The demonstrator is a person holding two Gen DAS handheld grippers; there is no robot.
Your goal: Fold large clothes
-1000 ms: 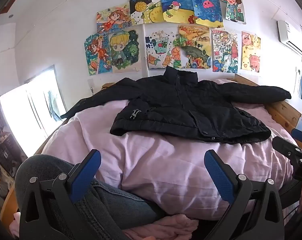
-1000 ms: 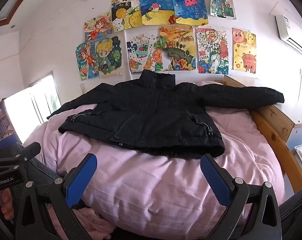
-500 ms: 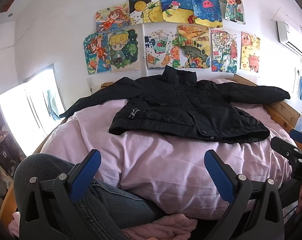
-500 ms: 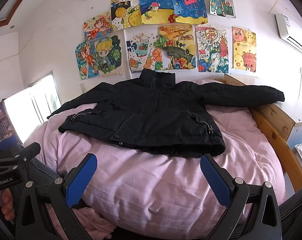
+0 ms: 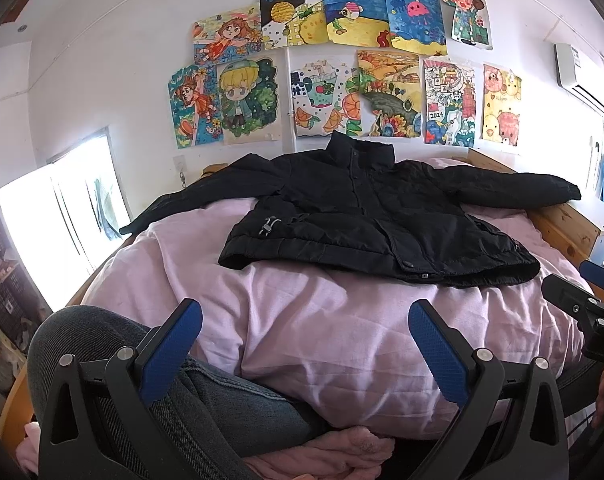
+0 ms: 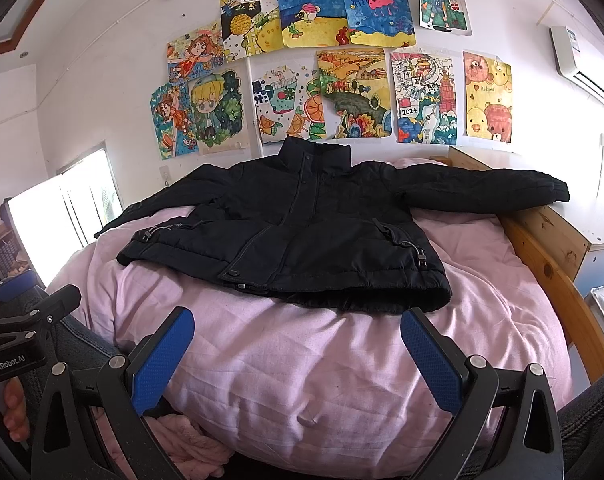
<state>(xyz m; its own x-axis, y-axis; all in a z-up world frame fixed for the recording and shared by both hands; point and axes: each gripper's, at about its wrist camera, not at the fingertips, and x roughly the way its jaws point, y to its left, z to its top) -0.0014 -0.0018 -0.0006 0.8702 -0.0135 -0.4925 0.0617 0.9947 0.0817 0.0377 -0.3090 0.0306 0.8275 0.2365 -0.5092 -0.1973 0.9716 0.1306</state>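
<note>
White walls enclose the room, and the far wall point(image 5: 102, 80) carries a cluster of coloured children's drawings point(image 5: 341, 68) taped in two rows. An air-conditioning unit point(image 5: 581, 76) is mounted high at the right. A bright window point(image 5: 62, 208) sits low at the left. Below the drawings stands a bed with a wooden frame point(image 6: 541, 240), covered by a pale pink duvet point(image 5: 321, 320) that bulges upward in the middle.

Task item: one black padded jacket point(image 5: 361, 224) lies front-up and unfolded on the duvet, collar toward the wall, hem toward the cameras. Both sleeves are spread outward; the right-hand sleeve point(image 6: 481, 196) reaches across to the wooden frame, the left-hand sleeve point(image 5: 190, 200) runs down toward the window side. The front is closed, with snap fasteners visible near the hem.

Left gripper point(image 5: 302, 344): blue-padded jaws spread wide, nothing between them, positioned short of the jacket hem over the near edge of the duvet. A denim-clad knee point(image 5: 102, 344) lies beneath its left finger.

Right gripper point(image 6: 298, 348): jaws likewise wide apart and empty. Its right fingertip point(image 6: 417, 332) appears just below the jacket's hem corner; contact cannot be confirmed from this view.

Each gripper shows at the edge of the other's view, with part of a hand point(image 6: 10, 412) on the left one's handle. Crumpled pink fabric point(image 6: 190, 444) lies low between the person's legs, in front of the bed.
</note>
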